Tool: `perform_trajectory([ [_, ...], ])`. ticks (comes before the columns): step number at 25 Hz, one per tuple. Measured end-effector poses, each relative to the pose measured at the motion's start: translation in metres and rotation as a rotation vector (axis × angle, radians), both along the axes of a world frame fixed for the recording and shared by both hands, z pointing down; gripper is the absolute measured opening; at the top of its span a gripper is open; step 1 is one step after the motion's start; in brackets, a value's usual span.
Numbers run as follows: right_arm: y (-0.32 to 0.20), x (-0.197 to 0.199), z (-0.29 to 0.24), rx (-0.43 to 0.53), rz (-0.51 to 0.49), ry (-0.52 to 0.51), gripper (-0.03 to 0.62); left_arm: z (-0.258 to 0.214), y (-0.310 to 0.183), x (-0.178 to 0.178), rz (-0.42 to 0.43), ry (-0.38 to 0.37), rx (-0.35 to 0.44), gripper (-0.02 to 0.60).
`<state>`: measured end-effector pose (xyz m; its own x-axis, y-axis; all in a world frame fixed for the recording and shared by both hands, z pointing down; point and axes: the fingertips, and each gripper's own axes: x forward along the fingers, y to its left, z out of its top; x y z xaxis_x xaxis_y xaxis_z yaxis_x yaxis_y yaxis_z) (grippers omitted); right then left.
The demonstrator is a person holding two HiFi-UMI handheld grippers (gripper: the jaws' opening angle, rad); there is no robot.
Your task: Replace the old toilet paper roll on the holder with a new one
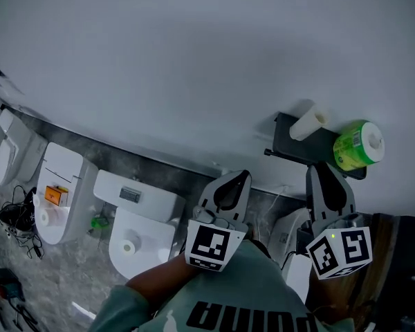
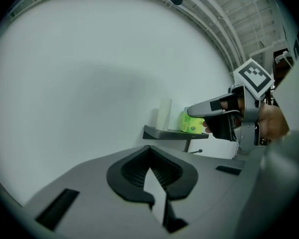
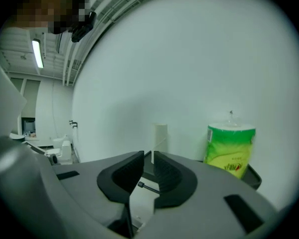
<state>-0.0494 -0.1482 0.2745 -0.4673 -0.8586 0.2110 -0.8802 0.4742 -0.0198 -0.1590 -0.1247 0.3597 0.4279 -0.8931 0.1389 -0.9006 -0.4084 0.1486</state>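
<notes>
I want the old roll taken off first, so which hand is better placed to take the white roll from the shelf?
Probably the right. The right tongs sit right by the shelf, and their view has the white roll straight ahead. The left tongs hang further left, away from it.

A plain white wall (image 1: 194,61) backs white toilets (image 1: 135,220) (a row) on mottled grey floor (image 1: 62,282).

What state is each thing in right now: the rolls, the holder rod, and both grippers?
Old roll: thin tube, upright on the shelf.
New roll: green wrapper on, standing on the shelf.
Holder rod: bare, no roll on it.
Left gripper: shut, empty.
Right gripper: jaws slightly apart, nothing between them.
</notes>
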Motion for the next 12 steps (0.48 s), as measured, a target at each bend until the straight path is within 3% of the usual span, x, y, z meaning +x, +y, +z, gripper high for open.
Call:
perform_trajectory([
  [3,0.02,0.0,0.016,-0.022,0.04,0.002,0.017,0.01,0.01,0.002,0.038,0.002,-0.017,0.003],
  [7,0.045,0.007,0.034,-0.036,0.116,0.002,0.011,0.024,0.023,0.009,0.096,-0.007,-0.039,0.003],
  [12,0.074,0.026,0.046,-0.035,0.183,-0.021,0.011,0.023,0.04,0.028,0.153,-0.023,-0.009,0.003],
])
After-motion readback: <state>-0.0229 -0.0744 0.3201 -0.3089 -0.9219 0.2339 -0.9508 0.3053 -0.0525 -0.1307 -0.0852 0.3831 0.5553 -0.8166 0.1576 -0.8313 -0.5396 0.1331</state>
